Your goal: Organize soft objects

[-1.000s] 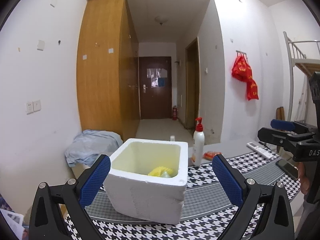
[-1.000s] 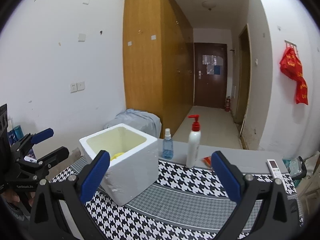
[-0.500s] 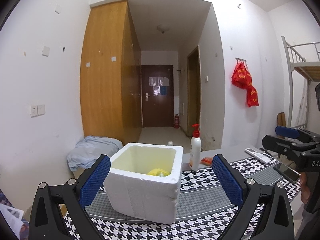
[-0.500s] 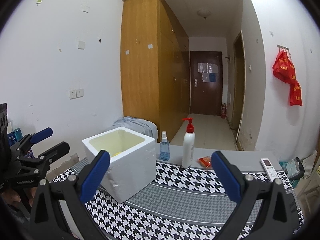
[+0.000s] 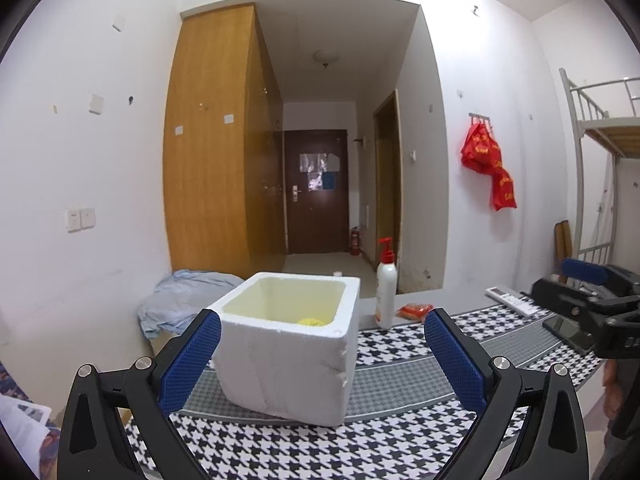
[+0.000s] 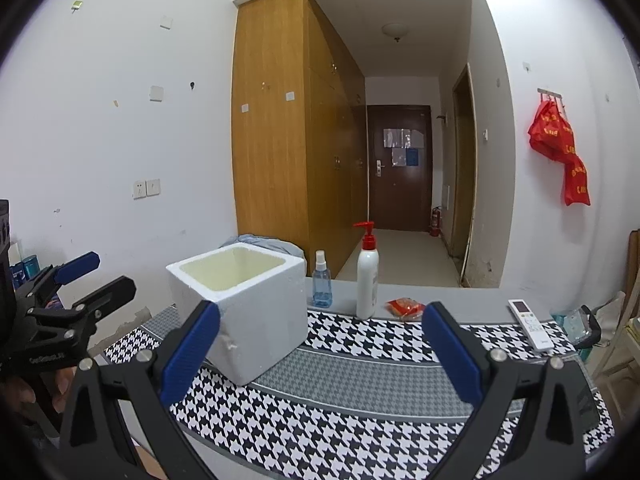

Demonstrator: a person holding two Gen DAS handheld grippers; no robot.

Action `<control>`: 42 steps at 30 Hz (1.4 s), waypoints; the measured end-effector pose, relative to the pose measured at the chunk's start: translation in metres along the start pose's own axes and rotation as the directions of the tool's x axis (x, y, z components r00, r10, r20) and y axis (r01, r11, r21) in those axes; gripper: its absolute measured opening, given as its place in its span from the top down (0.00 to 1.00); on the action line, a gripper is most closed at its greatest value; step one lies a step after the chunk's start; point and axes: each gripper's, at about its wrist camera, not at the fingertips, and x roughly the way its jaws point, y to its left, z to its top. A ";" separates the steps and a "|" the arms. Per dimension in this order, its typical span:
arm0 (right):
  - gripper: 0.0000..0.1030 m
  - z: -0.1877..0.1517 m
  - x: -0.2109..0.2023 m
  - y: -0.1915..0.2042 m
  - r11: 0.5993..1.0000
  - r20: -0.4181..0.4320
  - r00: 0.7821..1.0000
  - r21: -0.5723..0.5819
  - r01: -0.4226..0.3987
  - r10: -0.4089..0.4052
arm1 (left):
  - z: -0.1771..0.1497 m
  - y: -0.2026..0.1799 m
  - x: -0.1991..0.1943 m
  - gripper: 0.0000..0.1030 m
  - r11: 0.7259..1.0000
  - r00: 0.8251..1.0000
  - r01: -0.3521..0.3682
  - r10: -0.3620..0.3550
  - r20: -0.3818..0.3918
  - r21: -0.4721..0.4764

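A soft yellow object lies at the bottom of the white square foam box, near its right inner wall; only a small part shows over the rim, so I cannot tell what it is. The box stands open on the black-and-white houndstooth cloth of the bench, probably so that soft things can be dropped in from above.

The left hand-held gripper hovers in front of the box with its blue pads wide apart and empty. The right hand-held gripper is also spread and holds nothing.

To the right of the box the cloth is free (good room for moving). Behind it, near the far edge, stand a white pump bottle with red head, a small blue spray bottle and a red packet; a careless reach could tip the bottles.
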 end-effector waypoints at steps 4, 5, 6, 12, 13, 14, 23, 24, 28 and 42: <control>0.01 -0.005 -0.012 -0.001 1.000 0.004 1.000 0.014 0.011 -0.011 | -0.005 0.000 -0.006 0.01 1.000 1.000 -0.001 0.001 0.002 -0.016; 0.01 -0.006 -0.014 -0.001 1.000 0.006 1.000 0.017 0.012 -0.012 | -0.006 0.000 -0.008 0.01 1.000 1.000 -0.001 0.001 0.003 -0.023; 0.01 -0.007 -0.017 0.000 1.000 0.009 1.000 0.021 0.011 -0.012 | -0.007 0.000 -0.010 0.01 1.000 1.000 0.000 0.000 0.005 -0.025; 0.01 -0.019 -0.025 0.011 1.000 -0.005 1.000 0.015 0.002 -0.002 | -0.017 -0.003 -0.024 0.01 1.000 1.000 0.003 -0.003 0.020 -0.015; 0.01 -0.021 -0.026 0.012 1.000 -0.007 1.000 0.017 -0.003 0.003 | -0.019 -0.002 -0.025 0.01 1.000 1.000 0.004 -0.003 0.020 -0.018; 0.01 -0.024 -0.027 0.014 1.000 -0.008 1.000 0.018 -0.008 0.008 | -0.022 -0.001 -0.028 0.01 1.000 1.000 0.004 -0.004 0.020 -0.020; 0.01 -0.034 -0.036 0.030 1.000 0.012 1.000 -0.001 -0.004 0.004 | -0.029 0.001 -0.037 0.01 1.000 0.999 -0.001 0.003 0.043 -0.028; 0.01 -0.035 -0.037 0.032 1.000 0.017 1.000 -0.002 -0.004 0.004 | -0.030 0.000 -0.038 0.01 1.000 0.999 0.001 0.000 0.043 -0.026; 0.01 -0.038 -0.044 0.037 1.000 0.031 1.000 -0.006 0.002 -0.001 | -0.033 -0.001 -0.046 0.01 1.000 0.999 0.008 -0.006 0.048 -0.027; 0.01 -0.042 -0.054 0.049 1.000 0.031 1.000 -0.025 -0.002 0.002 | -0.040 0.002 -0.072 0.01 1.000 0.997 -0.002 0.004 0.077 -0.026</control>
